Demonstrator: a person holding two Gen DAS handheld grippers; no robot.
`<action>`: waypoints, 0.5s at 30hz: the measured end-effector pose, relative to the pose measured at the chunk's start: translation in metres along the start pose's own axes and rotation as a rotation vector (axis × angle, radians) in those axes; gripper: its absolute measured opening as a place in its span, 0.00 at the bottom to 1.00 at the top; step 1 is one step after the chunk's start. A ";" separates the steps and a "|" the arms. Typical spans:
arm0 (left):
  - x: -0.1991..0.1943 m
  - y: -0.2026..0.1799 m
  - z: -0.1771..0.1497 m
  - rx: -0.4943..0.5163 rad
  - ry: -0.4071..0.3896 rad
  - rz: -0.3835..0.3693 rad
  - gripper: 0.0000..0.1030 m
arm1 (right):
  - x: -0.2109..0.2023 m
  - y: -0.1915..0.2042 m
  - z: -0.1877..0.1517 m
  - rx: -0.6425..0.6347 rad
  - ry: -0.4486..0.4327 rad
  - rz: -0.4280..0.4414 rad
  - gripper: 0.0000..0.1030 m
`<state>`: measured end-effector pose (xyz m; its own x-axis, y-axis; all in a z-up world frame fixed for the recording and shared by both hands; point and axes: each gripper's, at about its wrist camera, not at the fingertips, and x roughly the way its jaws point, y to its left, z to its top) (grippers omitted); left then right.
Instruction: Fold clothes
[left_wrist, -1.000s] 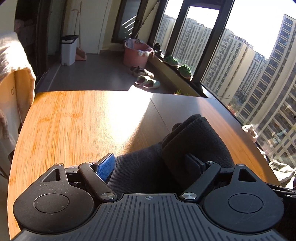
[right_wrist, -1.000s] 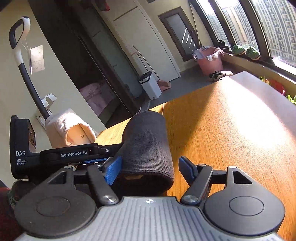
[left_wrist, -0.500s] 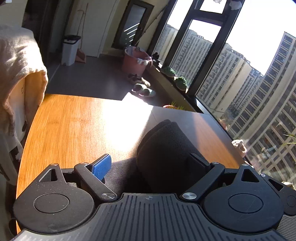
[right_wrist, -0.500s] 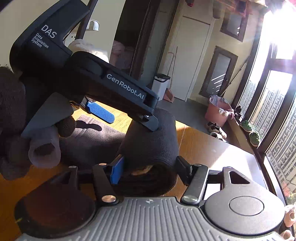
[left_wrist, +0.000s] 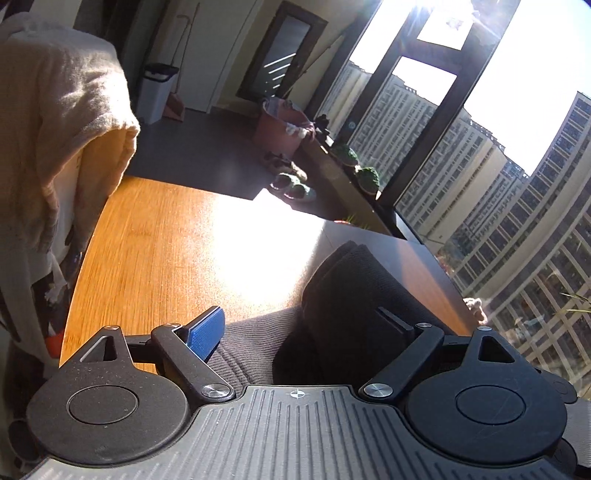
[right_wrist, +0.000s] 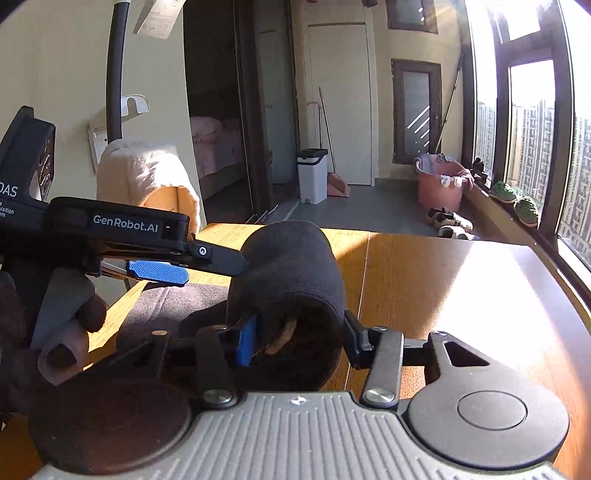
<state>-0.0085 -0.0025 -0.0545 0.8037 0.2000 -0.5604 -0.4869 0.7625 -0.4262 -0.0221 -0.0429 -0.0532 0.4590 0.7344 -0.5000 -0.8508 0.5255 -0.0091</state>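
A dark grey knitted garment (left_wrist: 354, 295) lies on the wooden table (left_wrist: 155, 251), its far part rolled into a thick fold (right_wrist: 291, 269). My left gripper (left_wrist: 299, 325) is open, its jaws wide apart on either side of the cloth; in the right wrist view it (right_wrist: 207, 258) reaches in from the left beside the roll. My right gripper (right_wrist: 299, 332) is shut on the near end of the rolled fold, its blue pad (right_wrist: 247, 341) pressed against the cloth.
A chair draped with a cream towel (left_wrist: 59, 122) stands at the table's left edge. A white bin (right_wrist: 312, 175), a pink basket (right_wrist: 439, 184) and slippers (right_wrist: 448, 221) are on the floor beyond. Windows run along the right.
My right gripper has closed on the roll's end and swung round to face the far end of the room. My left gripper has tilted upward and stayed open.
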 end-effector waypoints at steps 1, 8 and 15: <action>-0.003 0.002 0.004 -0.008 -0.010 -0.003 0.89 | -0.001 0.008 0.001 -0.091 -0.002 -0.040 0.43; 0.003 -0.026 0.009 0.076 -0.008 0.001 0.93 | 0.003 0.073 -0.011 -0.540 -0.033 -0.167 0.45; 0.009 -0.025 -0.004 0.180 -0.013 0.126 0.95 | -0.017 0.035 0.006 -0.279 -0.043 0.108 0.60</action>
<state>0.0093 -0.0220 -0.0513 0.7452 0.3073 -0.5918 -0.5156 0.8283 -0.2193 -0.0579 -0.0341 -0.0395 0.3672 0.8003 -0.4740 -0.9301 0.3093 -0.1983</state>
